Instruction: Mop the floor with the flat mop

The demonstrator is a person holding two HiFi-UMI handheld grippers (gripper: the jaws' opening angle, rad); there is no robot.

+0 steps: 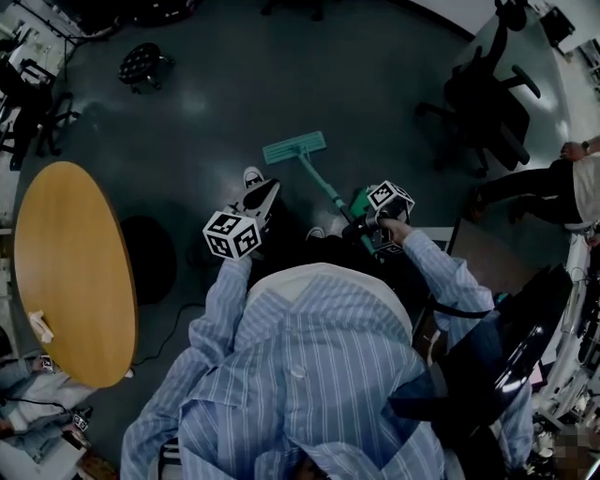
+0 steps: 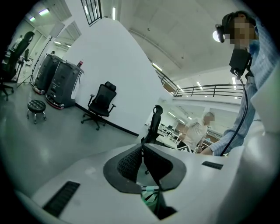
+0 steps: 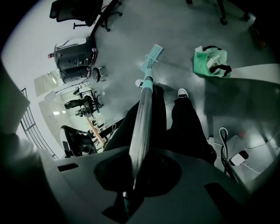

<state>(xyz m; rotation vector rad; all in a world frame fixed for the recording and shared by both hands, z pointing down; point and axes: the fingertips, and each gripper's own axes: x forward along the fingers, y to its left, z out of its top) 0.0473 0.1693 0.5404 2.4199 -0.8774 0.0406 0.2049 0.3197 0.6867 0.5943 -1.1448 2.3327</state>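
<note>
Right gripper (image 3: 134, 166) pinches the pole (image 3: 143, 113), mop head (image 1: 294, 147) flat on the floor (image 1: 234, 94); left gripper (image 2: 141, 151) is pressed together.

The floor (image 1: 234, 84) lies dim and bluish with soft glare beyond the mop head (image 1: 294, 147), ceiling strip lights (image 2: 113, 12) shine bright in the left gripper view, both gripper views warp and darken at their rims, and the mop pole (image 3: 142, 127) blurs near the jaws.
</note>
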